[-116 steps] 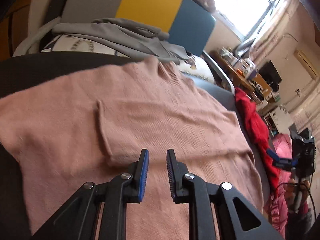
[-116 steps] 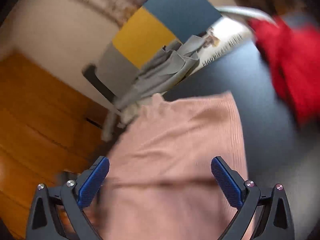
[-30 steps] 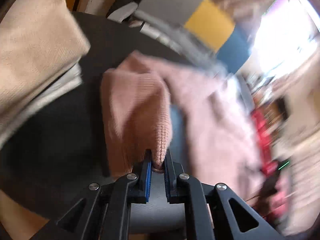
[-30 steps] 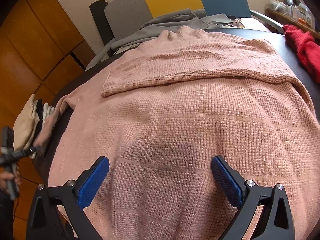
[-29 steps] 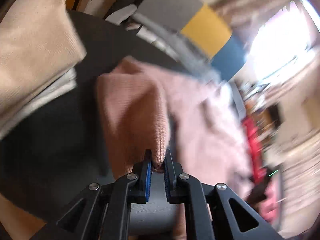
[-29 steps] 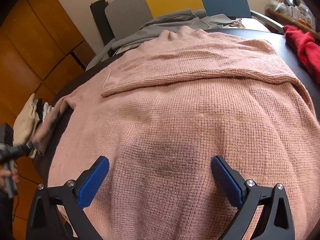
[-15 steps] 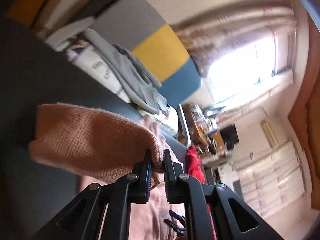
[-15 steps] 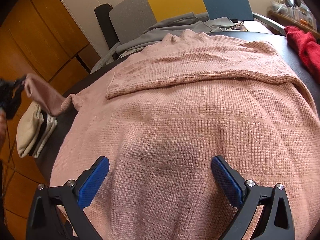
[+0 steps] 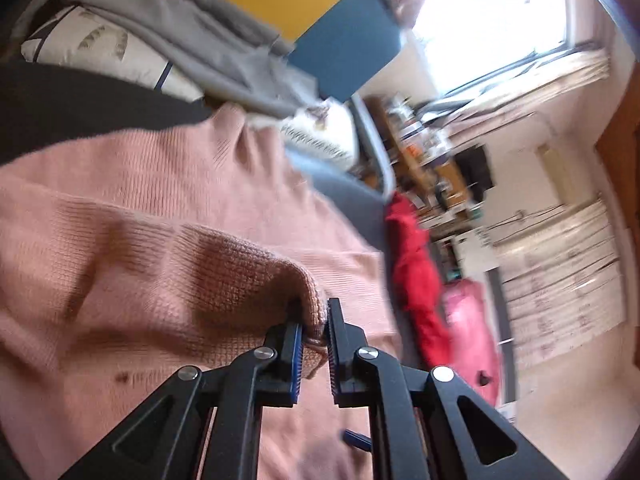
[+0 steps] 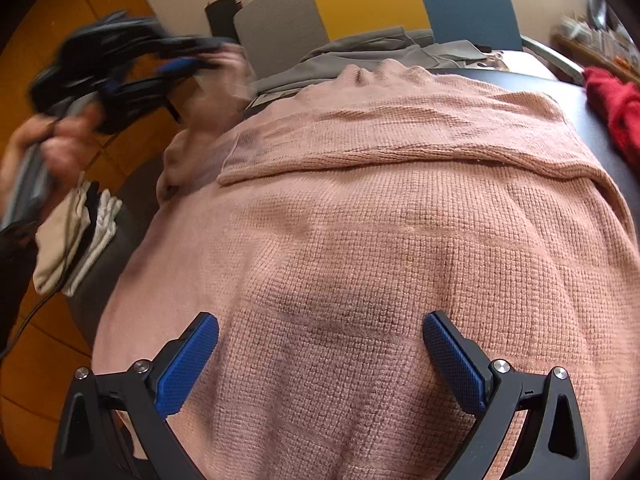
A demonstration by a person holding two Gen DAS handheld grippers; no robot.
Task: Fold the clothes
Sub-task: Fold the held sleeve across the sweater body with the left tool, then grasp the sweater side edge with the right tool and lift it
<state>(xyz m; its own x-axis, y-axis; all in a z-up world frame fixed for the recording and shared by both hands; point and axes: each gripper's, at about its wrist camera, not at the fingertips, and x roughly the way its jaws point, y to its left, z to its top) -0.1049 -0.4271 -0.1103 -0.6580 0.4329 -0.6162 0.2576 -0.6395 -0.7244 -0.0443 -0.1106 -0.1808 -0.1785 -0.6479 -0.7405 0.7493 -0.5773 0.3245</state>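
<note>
A pink knitted sweater [image 10: 380, 240] lies spread over the dark round table [image 10: 588, 108], one sleeve folded across its upper part. My left gripper [image 9: 314, 334] is shut on the cuff of the other sleeve [image 9: 224, 280] and holds it raised above the sweater's body. In the right wrist view that left gripper [image 10: 208, 60] shows blurred at the upper left, in a hand, with the sleeve hanging from it. My right gripper [image 10: 320, 360] stands open, wide, just over the sweater's lower part, nothing between its blue pads.
A red garment [image 10: 616, 108] lies at the table's right edge. Folded beige and white clothes [image 10: 76, 236] are stacked at the left edge. Behind the table stands a grey, yellow and blue chair [image 10: 360, 4] draped with grey cloth [image 10: 372, 52].
My left gripper has swung the sleeve cuff up from the table's left edge and inward over the sweater. The right gripper has stayed where it was, still open.
</note>
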